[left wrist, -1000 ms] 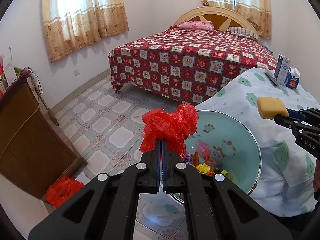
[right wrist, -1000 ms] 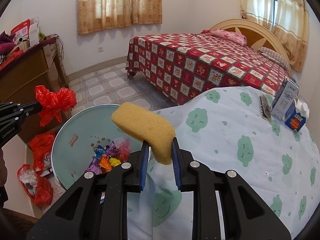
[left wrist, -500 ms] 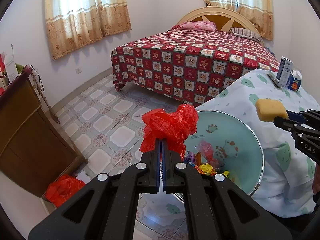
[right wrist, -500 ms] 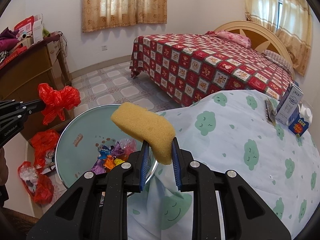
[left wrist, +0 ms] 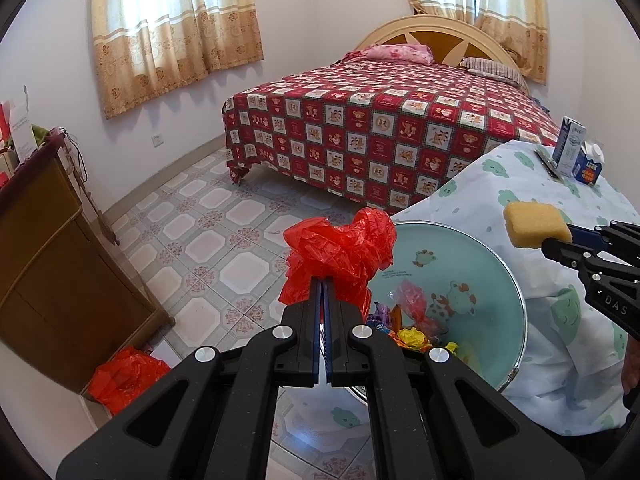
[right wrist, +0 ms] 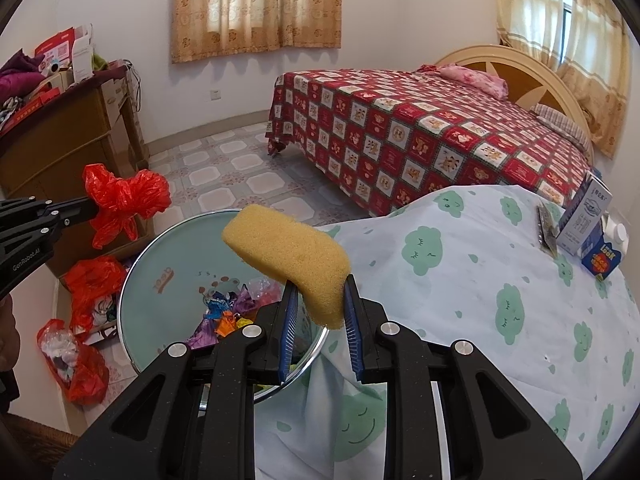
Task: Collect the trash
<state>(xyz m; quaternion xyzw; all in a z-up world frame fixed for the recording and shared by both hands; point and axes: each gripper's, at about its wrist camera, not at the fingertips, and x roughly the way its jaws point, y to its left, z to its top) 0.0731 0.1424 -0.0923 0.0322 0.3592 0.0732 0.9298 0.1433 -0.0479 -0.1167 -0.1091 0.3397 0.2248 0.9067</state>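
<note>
Left wrist: left gripper (left wrist: pixel 322 280) pinches crumpled red bag (left wrist: pixel 340 256) — right gripper (right wrist: pixel 318 312) clamps yellow sponge (right wrist: pixel 288 258)

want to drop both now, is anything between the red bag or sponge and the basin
Nothing visible: the red bag in the left claw and the sponge in the right claw hang near the open basin.

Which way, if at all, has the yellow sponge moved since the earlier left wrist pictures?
Yes, slightly. The yellow sponge has drifted left, away from the milk carton on the table and toward the basin.
</note>
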